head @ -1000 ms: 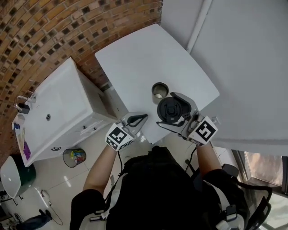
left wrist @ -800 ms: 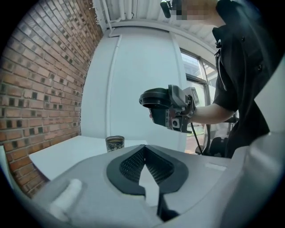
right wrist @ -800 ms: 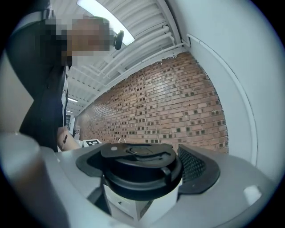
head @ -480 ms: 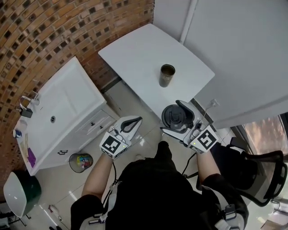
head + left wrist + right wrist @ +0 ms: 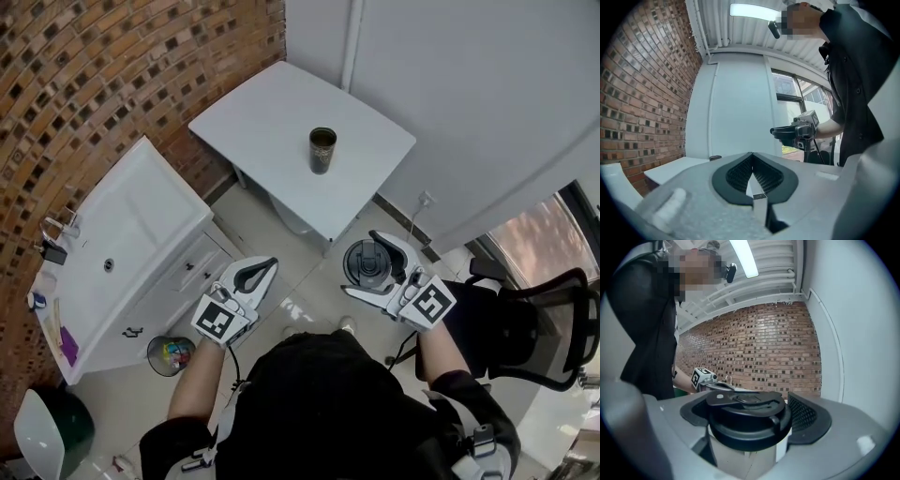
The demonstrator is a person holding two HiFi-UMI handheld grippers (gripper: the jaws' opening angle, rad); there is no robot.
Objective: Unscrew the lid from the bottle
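No words, brand names or numbers can be read anywhere in these views. The only printed signs are black-and-white square patterns: one on the left marker cube point(image 5: 217, 319) of the left tongs point(image 5: 265, 266), at the lower left of the head view, and one on the right marker cube point(image 5: 432, 306) of the right tongs point(image 5: 371, 266), at the lower right. They are coded patterns, not letters.

place: probably a utility room | cues: brick wall point(image 5: 112, 66), white sink cabinet point(image 5: 122, 253), waste bin point(image 5: 169, 354), office chair point(image 5: 553, 328)
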